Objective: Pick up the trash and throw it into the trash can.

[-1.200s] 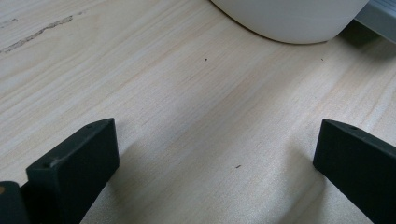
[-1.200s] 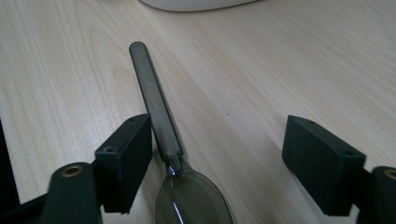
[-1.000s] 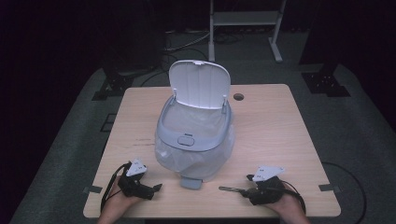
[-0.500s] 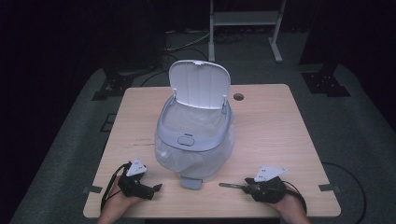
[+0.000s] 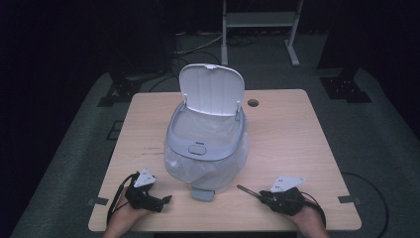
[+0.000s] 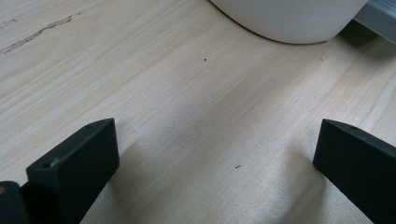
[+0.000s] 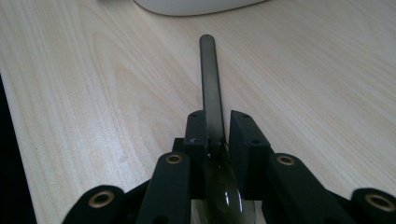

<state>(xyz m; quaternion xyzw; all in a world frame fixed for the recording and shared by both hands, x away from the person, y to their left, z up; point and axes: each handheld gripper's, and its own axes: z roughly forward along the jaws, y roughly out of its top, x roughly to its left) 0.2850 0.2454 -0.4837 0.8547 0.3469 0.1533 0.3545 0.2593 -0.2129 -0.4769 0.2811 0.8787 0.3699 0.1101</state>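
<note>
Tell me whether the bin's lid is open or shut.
Open. In the high view the white lid stands raised at the back of the bin, hinged upward, and the clear liner bag shows inside the uncovered rim.

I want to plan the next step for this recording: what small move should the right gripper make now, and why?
Probably lift the right gripper and carry its dark spoon-like utensil up toward the open bin. It is shut on the utensil and low over the table, the bin's lid stands raised, and the left gripper is open and empty.
</note>
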